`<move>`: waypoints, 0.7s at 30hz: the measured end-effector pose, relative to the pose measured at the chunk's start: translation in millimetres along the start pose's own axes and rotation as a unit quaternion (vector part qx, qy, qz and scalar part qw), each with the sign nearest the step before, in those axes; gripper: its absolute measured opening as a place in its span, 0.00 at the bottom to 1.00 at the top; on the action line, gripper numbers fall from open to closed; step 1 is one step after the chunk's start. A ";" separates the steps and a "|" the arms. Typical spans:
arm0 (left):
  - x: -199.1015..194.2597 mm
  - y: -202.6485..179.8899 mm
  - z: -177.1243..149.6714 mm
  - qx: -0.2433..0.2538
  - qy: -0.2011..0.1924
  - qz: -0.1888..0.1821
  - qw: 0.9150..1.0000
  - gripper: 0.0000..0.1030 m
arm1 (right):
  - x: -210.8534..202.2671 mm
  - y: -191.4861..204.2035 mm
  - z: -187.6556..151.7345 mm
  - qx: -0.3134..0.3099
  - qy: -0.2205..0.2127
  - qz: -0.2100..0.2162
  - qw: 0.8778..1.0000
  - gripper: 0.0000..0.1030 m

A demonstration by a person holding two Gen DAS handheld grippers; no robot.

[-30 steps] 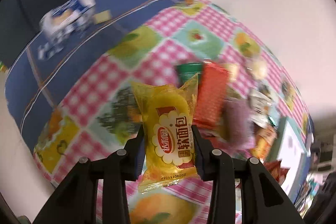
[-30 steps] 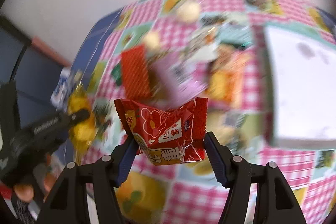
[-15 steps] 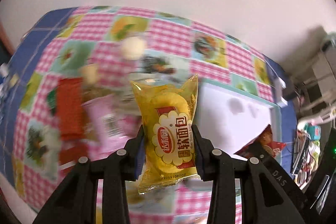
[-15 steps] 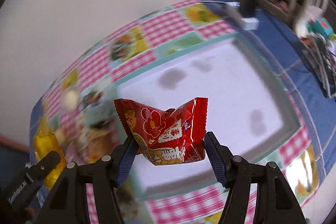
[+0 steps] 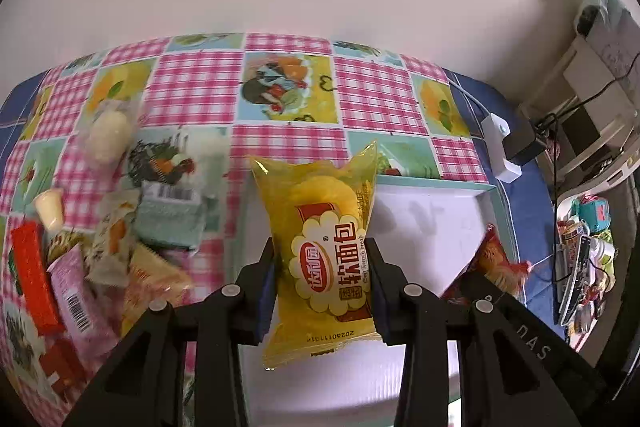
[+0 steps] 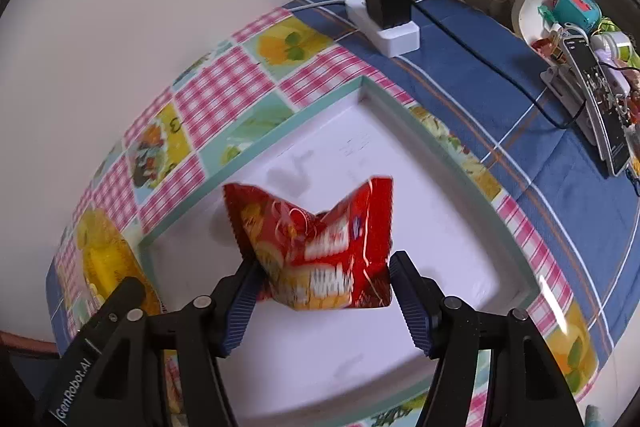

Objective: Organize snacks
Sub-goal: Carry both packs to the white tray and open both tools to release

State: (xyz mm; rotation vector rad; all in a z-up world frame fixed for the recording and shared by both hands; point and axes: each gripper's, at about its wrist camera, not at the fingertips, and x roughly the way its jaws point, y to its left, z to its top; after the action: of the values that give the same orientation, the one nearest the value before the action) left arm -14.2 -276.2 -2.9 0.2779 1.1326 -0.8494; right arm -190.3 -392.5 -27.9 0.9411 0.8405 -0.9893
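Left wrist view: the snack pile (image 5: pixel 100 255) lies at the left on the checkered cloth (image 5: pixel 288 67); your left gripper (image 5: pixel 322 287) is clamped on the yellow bread pack (image 5: pixel 324 251), held over the white tray (image 5: pixel 432 211). Your right gripper (image 6: pixel 322 283) pinches the red snack pack (image 6: pixel 316 247) above the tray's middle

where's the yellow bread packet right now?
Clamped upright between the left gripper's fingers, the yellow bread packet hangs over the near-left edge of the white tray; the loose snack pile lies to its left in the left wrist view.
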 end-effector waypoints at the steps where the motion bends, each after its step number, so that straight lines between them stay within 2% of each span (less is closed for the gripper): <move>1: 2.7 -1.3 0.6 0.001 -0.002 -0.003 1.000 0.40 | 0.6 -1.2 1.5 0.003 -0.002 0.001 1.000 0.66; 3: 6.5 -3.1 1.9 0.003 -0.002 -0.006 1.000 0.46 | -0.6 -2.5 4.0 0.006 -0.009 0.002 1.000 0.66; 5: 8.4 -3.2 2.9 0.006 0.002 -0.008 1.000 0.76 | -2.7 -1.6 4.5 0.003 -0.017 -0.004 1.000 0.66; 8: 4.6 2.7 3.7 -0.006 0.004 -0.006 1.000 0.76 | -2.3 0.6 4.6 -0.003 -0.012 -0.004 1.000 0.66; 12: -6.1 17.3 6.3 -0.030 0.006 0.016 0.999 0.76 | -2.7 5.5 1.1 -0.018 -0.002 -0.009 1.000 0.67; 14: -12.4 28.7 6.5 -0.049 0.012 0.035 0.998 0.78 | -2.4 8.8 -1.2 -0.028 0.001 -0.012 1.000 0.73; 17: -19.0 50.9 -0.6 -0.075 0.026 0.087 0.993 0.78 | -3.1 16.2 -8.4 -0.044 0.006 -0.010 0.999 0.77; 21: -27.1 82.7 -16.1 -0.107 0.031 0.120 0.986 0.78 | -6.6 26.4 -23.8 -0.065 0.006 -0.013 0.998 0.86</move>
State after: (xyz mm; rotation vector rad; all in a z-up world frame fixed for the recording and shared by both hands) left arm 29.7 -199.4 -3.5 0.2578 1.2099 -0.5046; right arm -171.4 -362.0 -23.9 0.8262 0.9178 -0.9401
